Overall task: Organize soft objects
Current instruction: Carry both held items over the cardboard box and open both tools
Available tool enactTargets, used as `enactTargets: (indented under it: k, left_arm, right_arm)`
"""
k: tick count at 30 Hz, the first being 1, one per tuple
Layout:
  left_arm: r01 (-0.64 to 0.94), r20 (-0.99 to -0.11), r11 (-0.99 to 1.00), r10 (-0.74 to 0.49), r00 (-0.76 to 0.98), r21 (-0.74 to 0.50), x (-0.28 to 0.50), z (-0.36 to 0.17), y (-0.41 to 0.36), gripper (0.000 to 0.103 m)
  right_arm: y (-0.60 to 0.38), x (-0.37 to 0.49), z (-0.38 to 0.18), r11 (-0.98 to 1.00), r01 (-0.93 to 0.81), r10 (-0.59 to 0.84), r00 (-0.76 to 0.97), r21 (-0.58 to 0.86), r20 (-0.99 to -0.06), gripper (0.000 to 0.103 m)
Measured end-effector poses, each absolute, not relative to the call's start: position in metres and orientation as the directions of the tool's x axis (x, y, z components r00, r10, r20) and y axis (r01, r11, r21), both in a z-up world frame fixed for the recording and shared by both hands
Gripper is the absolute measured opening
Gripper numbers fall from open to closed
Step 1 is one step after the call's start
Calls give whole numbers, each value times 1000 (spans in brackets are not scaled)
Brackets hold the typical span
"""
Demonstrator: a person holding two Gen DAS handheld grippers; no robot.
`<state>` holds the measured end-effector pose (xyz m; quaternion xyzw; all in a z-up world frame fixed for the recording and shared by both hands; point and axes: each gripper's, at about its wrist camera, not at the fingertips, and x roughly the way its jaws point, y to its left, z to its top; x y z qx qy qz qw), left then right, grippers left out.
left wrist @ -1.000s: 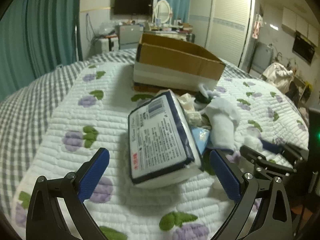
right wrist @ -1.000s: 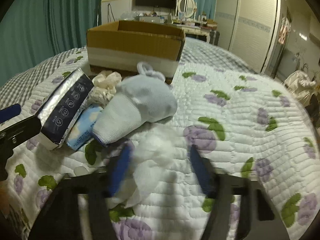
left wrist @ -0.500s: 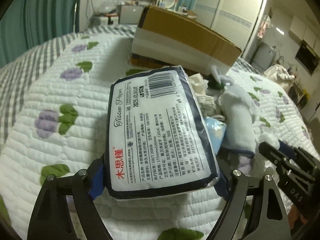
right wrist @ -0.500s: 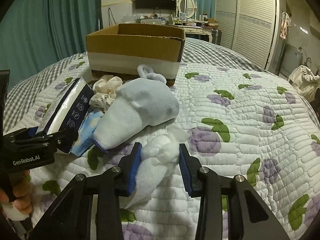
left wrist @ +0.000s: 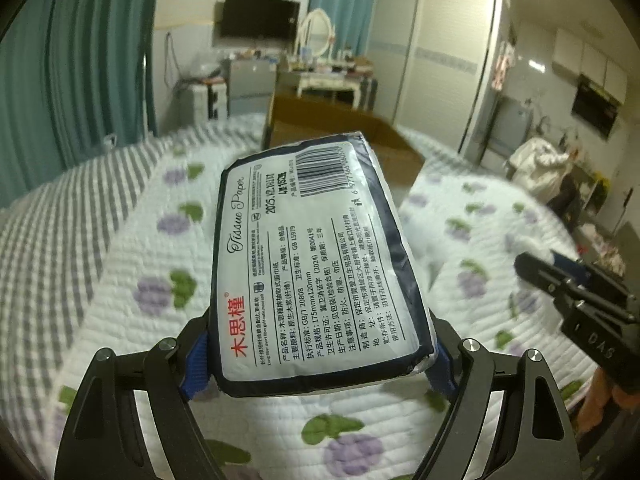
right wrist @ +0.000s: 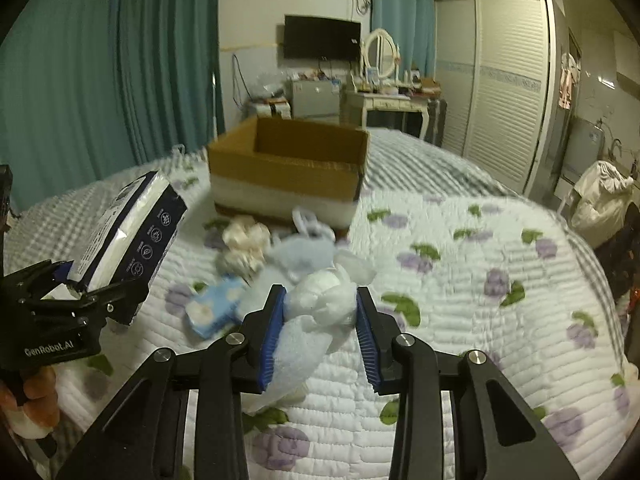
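pinching a pack of tissue paper point(left wrist: 316, 264) by its near end, the left gripper point(left wrist: 320, 364) has its blue pads pressed on the pack's two long sides, so the pack juts forward and upward out of the tongs, printed label up, clear of the quilt point(left wrist: 120, 248) beneath it. seen from the right wrist, that same pack point(right wrist: 128, 228) stands tilted in the left gripper point(right wrist: 68, 292) at the left edge, with a hand point(right wrist: 32, 400) partly showing below the tool. the right gripper point(right wrist: 320, 332) is closing its jaws on a crumpled white soft wad point(right wrist: 320, 304), which sits squarely between the two blue pads, both touching it, its loose tail hanging down past the left pad; it appears lifted off the quilt, though blur makes that hard to settle. just beyond the tongs, on the quilt, lie a pale blue plush piece point(right wrist: 300, 252), a small light blue packet point(right wrist: 212, 308) to its left, and a cream fabric bundle point(right wrist: 244, 244) behind the packet. farther out stands an open cardboard box point(right wrist: 288, 172), near that heap but apart from both tongs; from the left wrist the box point(left wrist: 400, 152) is mostly hidden behind the lifted pack. the right gripper point(left wrist: 580, 300) shows at the right edge of the left view.
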<state>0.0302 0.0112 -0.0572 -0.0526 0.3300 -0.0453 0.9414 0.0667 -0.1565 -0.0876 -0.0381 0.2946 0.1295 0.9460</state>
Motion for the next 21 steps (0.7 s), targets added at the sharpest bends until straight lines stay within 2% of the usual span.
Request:
enactTargets:
  k: [4, 11, 16, 21]
  left_arm:
    - [68, -575, 994, -106, 811, -88, 34, -24, 7, 83]
    - [95, -529, 995, -92, 844, -21, 83, 18, 1, 83]
    - [83, -527, 997, -75, 847, -9, 141, 28, 2, 83]
    - [57, -550, 998, -38, 834, 18, 205, 17, -2, 83]
  right_arm:
    - [-160, 68, -52, 951, -307, 275, 803, 28, -529, 33]
    - [-159, 105, 9, 928, -371, 323, 821, -10, -471, 33]
    - [-145, 167, 38, 908, -419, 367, 812, -17, -453, 33]
    - [-125, 239, 32, 899, -438, 378, 802, -24, -463, 33]
